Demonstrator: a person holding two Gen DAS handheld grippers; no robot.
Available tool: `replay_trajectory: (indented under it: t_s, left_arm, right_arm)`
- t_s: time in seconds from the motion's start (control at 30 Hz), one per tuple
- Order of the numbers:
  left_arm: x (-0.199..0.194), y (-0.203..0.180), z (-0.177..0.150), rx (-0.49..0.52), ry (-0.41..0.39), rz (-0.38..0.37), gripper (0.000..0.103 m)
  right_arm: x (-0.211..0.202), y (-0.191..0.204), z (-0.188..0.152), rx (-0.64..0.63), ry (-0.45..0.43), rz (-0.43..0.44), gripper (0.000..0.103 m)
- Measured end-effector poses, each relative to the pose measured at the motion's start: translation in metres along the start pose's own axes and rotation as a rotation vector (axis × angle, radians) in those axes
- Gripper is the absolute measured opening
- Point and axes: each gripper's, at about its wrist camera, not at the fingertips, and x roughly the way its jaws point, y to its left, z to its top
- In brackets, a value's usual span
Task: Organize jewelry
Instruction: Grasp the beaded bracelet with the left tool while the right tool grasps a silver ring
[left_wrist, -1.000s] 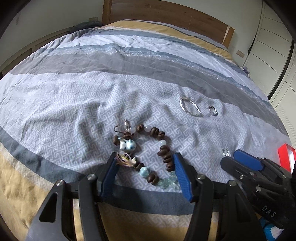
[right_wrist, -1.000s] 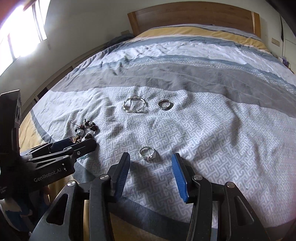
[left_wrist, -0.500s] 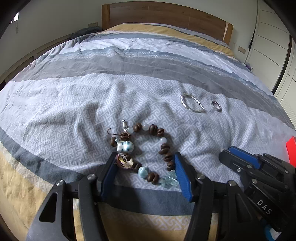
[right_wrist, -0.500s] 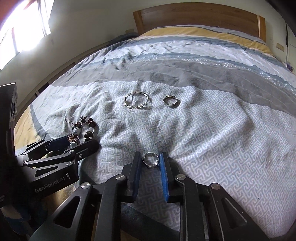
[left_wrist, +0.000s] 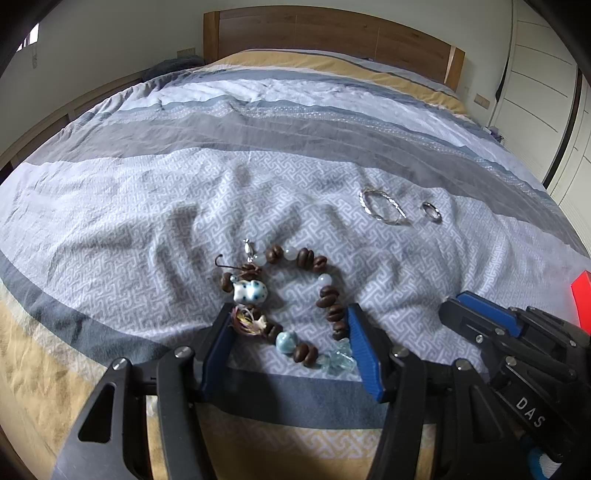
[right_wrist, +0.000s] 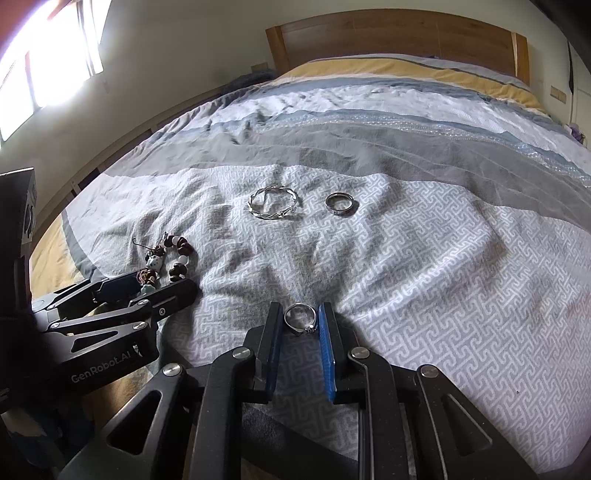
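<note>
Now R gripper (right_wrist: 300, 317) clamped on stone ring (right_wrist: 301, 318), L gripper (left_wrist: 288, 336) apart round bead bracelet (left_wrist: 286, 297).

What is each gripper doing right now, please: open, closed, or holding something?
Left gripper: open, its fingers either side of the bead bracelet, not clamping it.
Right gripper: closed on the small ring.

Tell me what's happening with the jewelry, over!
Right hand-held gripper just closed on small silver ring. Left hand-held gripper open around brown beaded bracelet. Twisted silver bangle, dark ring lie clear.
</note>
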Motion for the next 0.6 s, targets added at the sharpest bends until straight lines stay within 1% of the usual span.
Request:
replay_trajectory:
  t_s: [0.6]
  left_arm:
    - [-0.0007,-0.0021,-0.0008,0.008,-0.007,0.011,0.055]
  right_arm:
    - [-0.0034,-0.0013,-0.0012,0.009,-0.012,0.009,0.020]
